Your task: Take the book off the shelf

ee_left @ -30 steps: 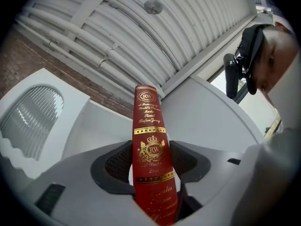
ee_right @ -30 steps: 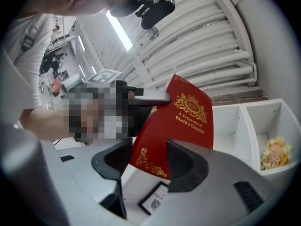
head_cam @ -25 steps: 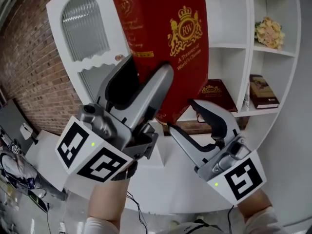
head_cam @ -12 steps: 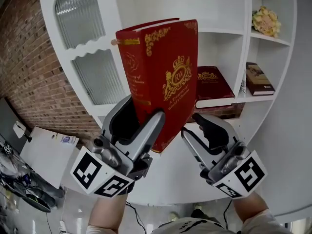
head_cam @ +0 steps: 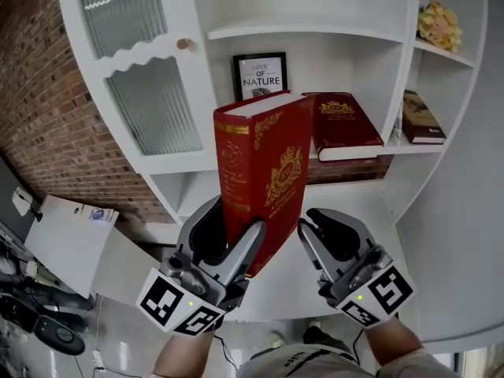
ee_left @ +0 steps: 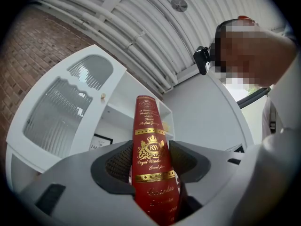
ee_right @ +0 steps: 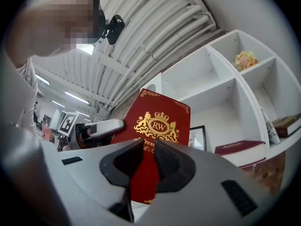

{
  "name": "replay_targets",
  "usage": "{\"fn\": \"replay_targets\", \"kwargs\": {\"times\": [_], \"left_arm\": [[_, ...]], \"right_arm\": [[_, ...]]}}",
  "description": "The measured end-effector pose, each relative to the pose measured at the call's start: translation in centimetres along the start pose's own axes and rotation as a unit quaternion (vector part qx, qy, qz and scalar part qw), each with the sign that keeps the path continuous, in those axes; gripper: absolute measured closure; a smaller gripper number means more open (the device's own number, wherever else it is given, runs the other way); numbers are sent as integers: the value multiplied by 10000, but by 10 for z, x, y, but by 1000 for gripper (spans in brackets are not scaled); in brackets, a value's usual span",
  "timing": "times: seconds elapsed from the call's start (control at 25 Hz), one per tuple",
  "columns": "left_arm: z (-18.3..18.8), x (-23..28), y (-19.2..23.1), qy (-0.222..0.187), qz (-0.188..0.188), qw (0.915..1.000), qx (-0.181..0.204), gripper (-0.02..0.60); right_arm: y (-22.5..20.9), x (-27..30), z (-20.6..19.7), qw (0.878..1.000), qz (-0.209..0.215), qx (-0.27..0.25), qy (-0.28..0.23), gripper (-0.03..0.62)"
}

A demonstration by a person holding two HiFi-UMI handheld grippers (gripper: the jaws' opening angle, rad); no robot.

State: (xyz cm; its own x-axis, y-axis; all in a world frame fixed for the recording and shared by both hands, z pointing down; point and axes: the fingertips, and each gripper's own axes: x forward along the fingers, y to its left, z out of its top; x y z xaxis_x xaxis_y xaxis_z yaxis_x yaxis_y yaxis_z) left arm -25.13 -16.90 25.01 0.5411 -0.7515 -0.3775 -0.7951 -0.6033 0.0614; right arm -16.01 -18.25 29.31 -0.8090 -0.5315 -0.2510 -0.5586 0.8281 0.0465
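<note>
Our left tool (head_cam: 232,231) is clamped on the red book (head_cam: 264,172). In the left gripper view the two pads press on either side of the gold-lettered spine near its lower end. The book is clear of the shelf unit (head_cam: 315,31). It stands nearly upright in the air in front of the unit, tilted a little, with its spine toward the left and its crested front cover facing right. Only the left tool carries it. Our right tool (head_cam: 323,225) sits just beside the book's lower right edge without touching it. Its jaws are closing, and only a narrow gap is left between the pads. The right gripper view shows nothing in that gap, and the red seen through it is the book's cover farther off. Behind the held book, a second red book (head_cam: 346,124) lies flat on a shelf board. Just left of it, a framed print (head_cam: 260,75) leans against the back panel. In the compartment to the right lies a darker book (head_cam: 423,118), and a small bunch of flowers (head_cam: 439,26) sits on the board above it. At the left of the unit is a white cabinet door (head_cam: 130,22) with ribbed glass and a round knob (head_cam: 183,44). Beyond the door is a brick wall (head_cam: 39,116).
</note>
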Motion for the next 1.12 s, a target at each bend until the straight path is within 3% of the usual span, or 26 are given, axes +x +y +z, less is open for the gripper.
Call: {"fn": "replay_targets", "kwargs": {"times": [0.56,1.12], "left_arm": [[-71,-26,5,494,340,9982,-38,331],[-76,-22,0,514,276,9983,19,331]], "right_arm": [[-8,-3,-60,9979,-338,431,336,540],[-25,0,-61,9969,-607,256,419,576]]}}
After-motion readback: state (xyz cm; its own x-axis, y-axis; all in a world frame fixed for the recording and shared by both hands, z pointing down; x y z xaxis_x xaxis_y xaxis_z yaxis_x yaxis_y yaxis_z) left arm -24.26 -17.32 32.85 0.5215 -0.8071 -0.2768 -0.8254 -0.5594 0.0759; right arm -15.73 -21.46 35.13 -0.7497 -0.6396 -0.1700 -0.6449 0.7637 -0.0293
